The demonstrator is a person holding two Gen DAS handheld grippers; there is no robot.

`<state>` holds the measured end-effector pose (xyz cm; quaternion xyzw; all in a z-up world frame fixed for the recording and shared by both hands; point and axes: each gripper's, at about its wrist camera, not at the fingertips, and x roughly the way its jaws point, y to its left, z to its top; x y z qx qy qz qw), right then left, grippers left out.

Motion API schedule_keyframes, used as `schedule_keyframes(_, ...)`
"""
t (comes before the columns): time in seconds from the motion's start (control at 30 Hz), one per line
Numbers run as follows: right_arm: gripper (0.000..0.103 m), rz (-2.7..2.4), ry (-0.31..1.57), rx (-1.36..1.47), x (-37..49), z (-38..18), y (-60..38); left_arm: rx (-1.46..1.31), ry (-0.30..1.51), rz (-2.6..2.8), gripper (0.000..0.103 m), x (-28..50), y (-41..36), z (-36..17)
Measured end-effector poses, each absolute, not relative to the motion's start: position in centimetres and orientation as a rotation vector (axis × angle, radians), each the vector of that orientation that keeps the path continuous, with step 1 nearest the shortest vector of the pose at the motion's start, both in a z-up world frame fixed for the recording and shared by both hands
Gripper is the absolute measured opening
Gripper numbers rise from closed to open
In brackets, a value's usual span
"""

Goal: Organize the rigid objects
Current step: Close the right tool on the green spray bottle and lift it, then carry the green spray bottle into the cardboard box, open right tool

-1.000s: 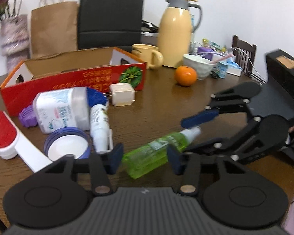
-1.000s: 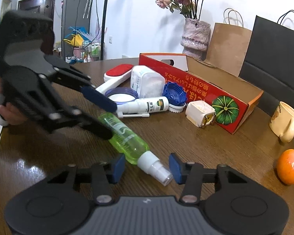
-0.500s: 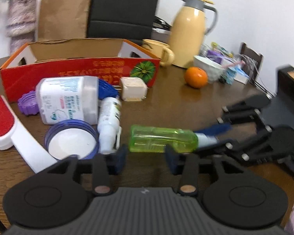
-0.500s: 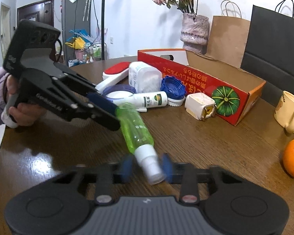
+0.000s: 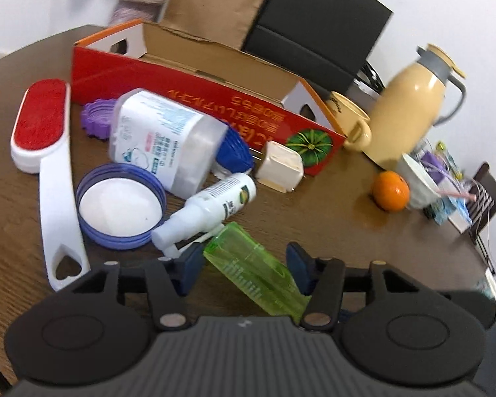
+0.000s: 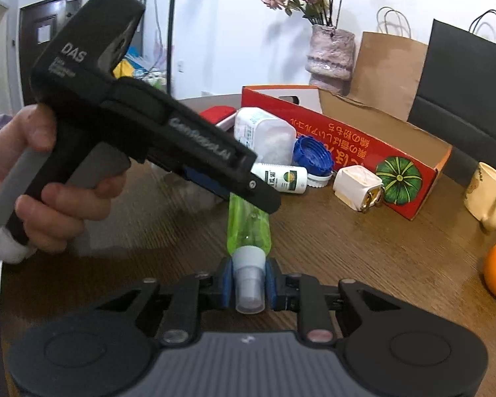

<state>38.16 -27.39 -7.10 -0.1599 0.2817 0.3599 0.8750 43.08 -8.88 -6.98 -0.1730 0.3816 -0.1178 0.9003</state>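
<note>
Right wrist view: bench (image 6: 363,248) mid-frame, red box (image 6: 347,139) upper right. Right hand-held gripper (image 6: 248,284) clamped on green bottle (image 6: 248,221) cap, lower centre; left hand-held gripper (image 5: 244,264) wide around its body. Risk: narrow cap slipping, bottle dropping.

On the counter (image 5: 330,208), the box (image 5: 195,89) lies at twelve o'clock. Before it lie a jar (image 5: 165,139) and a plug (image 5: 279,167). At nine o'clock rests a brush (image 5: 46,152), a lid (image 5: 120,205) beside it. At three o'clock sits an orange (image 5: 390,191).
</note>
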Motion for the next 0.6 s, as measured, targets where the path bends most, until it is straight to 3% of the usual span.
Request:
schedule_keyframes(0.2,0.021,0.763,0.620,-0.253,38.9,-7.4,-28.0,-0.352,0.750,-0.249,0.046,42.3,-8.1,-6.4)
schedule_keyframes(0.23,0.021,0.764,0.622,-0.238,39.0,-7.4,-28.2,-0.367,0.747,-0.251,0.038,42.1,-7.7,-6.4)
schedule_keyframes(0.27,0.021,0.745,0.618,-0.229,39.2,-7.4,-28.4,-0.371,0.745,-0.245,0.002,42.1,-7.5,-6.3)
schedule_keyframes(0.4,0.020,0.723,0.616,-0.198,39.8,-7.3,-29.1,-0.377,0.785,-0.245,0.001,42.4,-6.8,-7.2)
schedule_keyframes(0.5,0.019,0.749,0.618,-0.215,39.8,-7.2,-29.1,-0.306,0.763,-0.272,0.007,42.0,-7.4,-7.3)
schedule_keyframes(0.53,0.019,0.767,0.621,-0.223,39.7,-7.1,-29.2,-0.261,0.748,-0.298,0.018,41.7,-7.7,-7.0)
schedule_keyframes(0.57,0.019,0.777,0.615,-0.244,39.6,-7.1,-29.2,-0.227,0.725,-0.317,0.045,41.4,-7.8,-6.6)
schedule_keyframes(0.6,0.020,0.805,0.611,-0.270,39.4,-7.1,-29.3,-0.194,0.693,-0.343,0.062,41.0,-7.8,-6.2)
